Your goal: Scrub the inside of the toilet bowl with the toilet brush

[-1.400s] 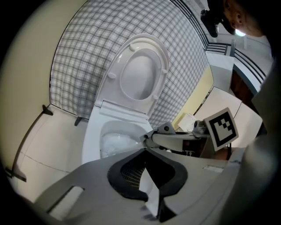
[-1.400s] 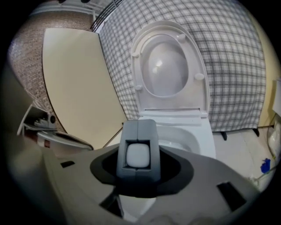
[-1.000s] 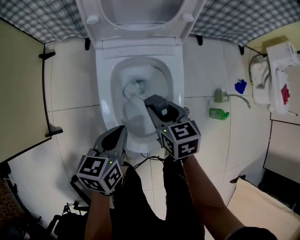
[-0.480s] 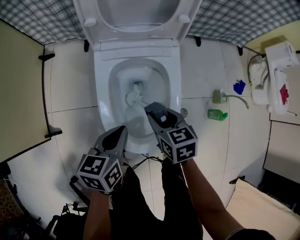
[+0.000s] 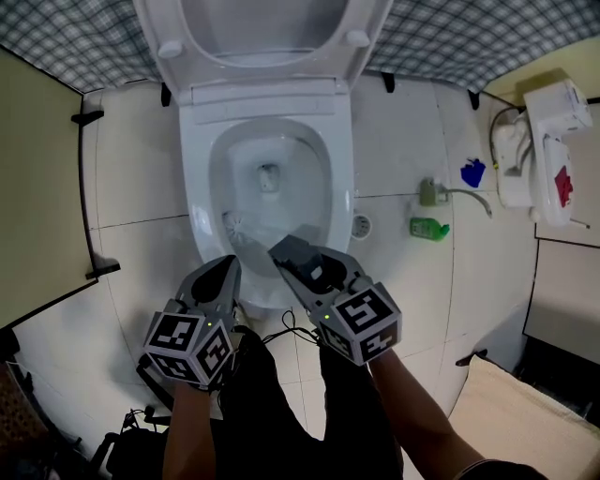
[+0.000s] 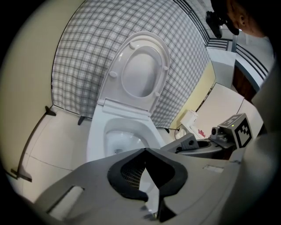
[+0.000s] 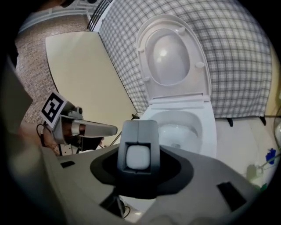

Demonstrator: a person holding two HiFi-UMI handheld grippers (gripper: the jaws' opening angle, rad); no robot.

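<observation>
The white toilet bowl [image 5: 345, 178] stands with its lid [image 5: 262, 28] raised; it also shows in the left gripper view [image 6: 115, 139] and the right gripper view [image 7: 178, 127]. My right gripper [image 5: 305, 269] is shut on the thick grey handle [image 7: 138, 156] of the toilet brush. The brush head [image 5: 234, 226] lies low against the near-left inner wall of the bowl. My left gripper [image 5: 219, 275] hovers beside the bowl's front rim, shut with nothing in it [image 6: 145, 151].
A green bottle [image 5: 428, 228], a blue item [image 5: 473, 172] and a white wall unit [image 5: 544, 155] are at the right. A floor drain [image 5: 361, 225] sits beside the bowl. Cables [image 5: 281, 328] lie by the toilet's front. A beige partition [image 5: 37, 187] bounds the left.
The brush head has slid from the bowl's middle near the drain hole to the near-left wall. My right gripper has pulled back toward me. The left gripper has barely moved.
</observation>
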